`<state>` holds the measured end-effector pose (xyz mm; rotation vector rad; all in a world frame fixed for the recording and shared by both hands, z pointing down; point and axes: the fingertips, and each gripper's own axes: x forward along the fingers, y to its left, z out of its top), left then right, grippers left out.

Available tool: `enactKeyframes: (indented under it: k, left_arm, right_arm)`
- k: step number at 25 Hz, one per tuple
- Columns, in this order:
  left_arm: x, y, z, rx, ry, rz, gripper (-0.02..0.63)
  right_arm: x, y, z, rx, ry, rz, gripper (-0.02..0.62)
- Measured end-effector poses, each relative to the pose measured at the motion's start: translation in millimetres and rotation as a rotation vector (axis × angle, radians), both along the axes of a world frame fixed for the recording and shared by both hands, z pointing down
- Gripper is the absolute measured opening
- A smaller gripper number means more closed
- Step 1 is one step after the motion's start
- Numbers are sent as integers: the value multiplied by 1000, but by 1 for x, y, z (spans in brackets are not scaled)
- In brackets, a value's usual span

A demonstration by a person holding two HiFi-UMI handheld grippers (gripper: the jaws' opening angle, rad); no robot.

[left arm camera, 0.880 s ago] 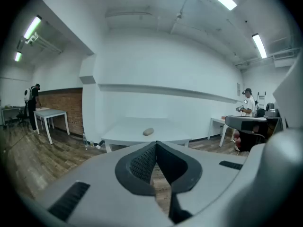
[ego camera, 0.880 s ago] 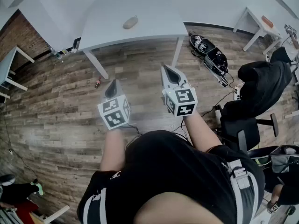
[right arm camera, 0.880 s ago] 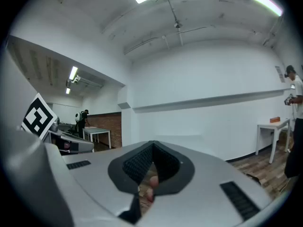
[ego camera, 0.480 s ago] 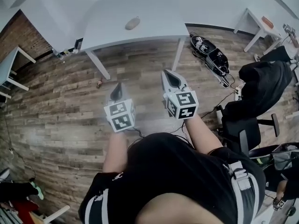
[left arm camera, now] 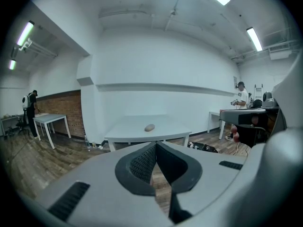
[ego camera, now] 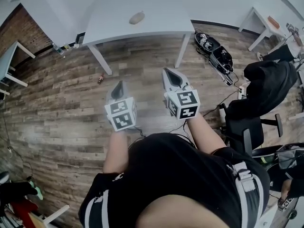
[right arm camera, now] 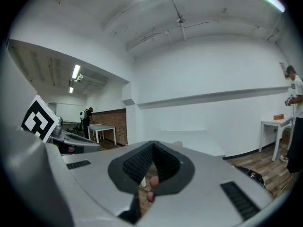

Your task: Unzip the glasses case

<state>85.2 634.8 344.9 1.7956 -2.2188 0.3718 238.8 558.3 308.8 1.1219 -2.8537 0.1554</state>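
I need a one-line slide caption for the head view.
Both shut, the left tool and right tool point toward a white table bearing the glasses case.

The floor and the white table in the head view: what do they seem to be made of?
The brown plank floor looks like wood or wood-look laminate: staggered boards with mixed grain tones, little shine. The white rectangular table seems to have a painted or laminated top: smooth, no grain. Its slim white legs may be metal or painted wood; I cannot tell which.
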Motion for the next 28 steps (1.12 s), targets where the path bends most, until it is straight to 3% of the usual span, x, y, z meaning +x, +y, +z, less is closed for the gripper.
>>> enactKeyframes:
  k: [11, 17, 23, 28]
  left_arm:
    - [-45, 25, 12, 4, 32, 11, 5]
    - [-56, 24, 26, -16, 55, 44, 5]
    - [-64, -9, 34, -29, 49, 47, 5]
    - [-71, -74, 33, -30, -4, 60, 5]
  right_arm:
    - [-51, 31, 5, 19, 32, -8, 5]
    - [-59, 34, 24, 0, 71, 18, 5]
    - [-62, -5, 33, -17, 61, 29, 5]
    - [-70, -74, 40, -35, 32, 41, 5]
